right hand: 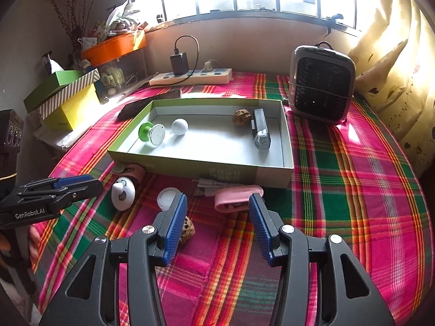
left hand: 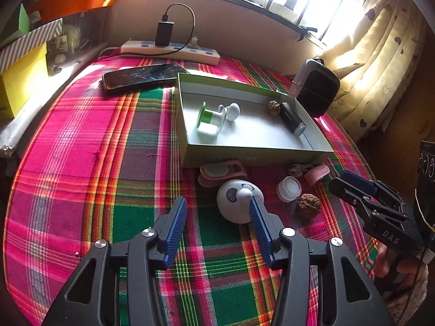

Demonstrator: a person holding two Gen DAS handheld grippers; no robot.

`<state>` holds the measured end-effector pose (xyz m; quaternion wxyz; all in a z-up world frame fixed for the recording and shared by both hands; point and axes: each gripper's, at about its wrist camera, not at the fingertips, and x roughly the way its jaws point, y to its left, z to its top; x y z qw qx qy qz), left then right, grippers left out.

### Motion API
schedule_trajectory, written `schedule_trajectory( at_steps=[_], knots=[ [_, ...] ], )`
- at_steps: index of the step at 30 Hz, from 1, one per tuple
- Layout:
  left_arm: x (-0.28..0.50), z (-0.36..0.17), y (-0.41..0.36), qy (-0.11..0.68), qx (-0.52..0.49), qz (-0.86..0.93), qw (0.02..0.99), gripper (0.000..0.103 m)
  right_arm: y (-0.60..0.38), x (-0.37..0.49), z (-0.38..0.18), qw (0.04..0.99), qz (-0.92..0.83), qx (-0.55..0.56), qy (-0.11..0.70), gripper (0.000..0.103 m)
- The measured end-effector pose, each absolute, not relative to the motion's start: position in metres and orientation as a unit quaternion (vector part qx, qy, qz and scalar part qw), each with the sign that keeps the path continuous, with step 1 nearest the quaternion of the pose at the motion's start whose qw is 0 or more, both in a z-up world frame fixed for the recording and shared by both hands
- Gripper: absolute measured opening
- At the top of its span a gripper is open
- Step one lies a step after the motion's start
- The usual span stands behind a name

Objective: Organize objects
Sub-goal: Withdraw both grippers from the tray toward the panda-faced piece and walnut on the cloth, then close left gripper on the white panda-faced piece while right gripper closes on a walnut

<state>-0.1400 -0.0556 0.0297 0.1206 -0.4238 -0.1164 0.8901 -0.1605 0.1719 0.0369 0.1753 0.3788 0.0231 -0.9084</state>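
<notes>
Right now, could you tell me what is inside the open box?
The box holds a green spool, a white knob, a walnut and a black torch. Its near wall hides the front floor strip.

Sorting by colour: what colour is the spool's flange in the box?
Green flange; right wrist view shows it best.

walnut (right hand: 241, 118) in box (right hand: 233, 172), fan (right hand: 322, 84) right of box

Under your left gripper (left hand: 217, 209) lies a woven plaid cloth (left hand: 81, 163), matt and slightly napped. Its pads (left hand: 178, 228) are ribbed blue rubber. Ahead, the cardboard box (left hand: 252, 157) looks matt; the walnut (left hand: 307, 203) rough and wrinkled; the white jar (left hand: 288, 188) glossy plastic.
</notes>
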Motion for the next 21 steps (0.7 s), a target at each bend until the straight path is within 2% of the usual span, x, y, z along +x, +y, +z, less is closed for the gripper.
schedule_trajectory(
  at_steps=[21],
  knots=[
    [-0.147, 0.013, -0.055, -0.134, -0.432, 0.875, 0.172, 0.052, 0.138, -0.155, 0.008, 0.191, -0.882, 0.428, 0.043, 0.052]
  ],
)
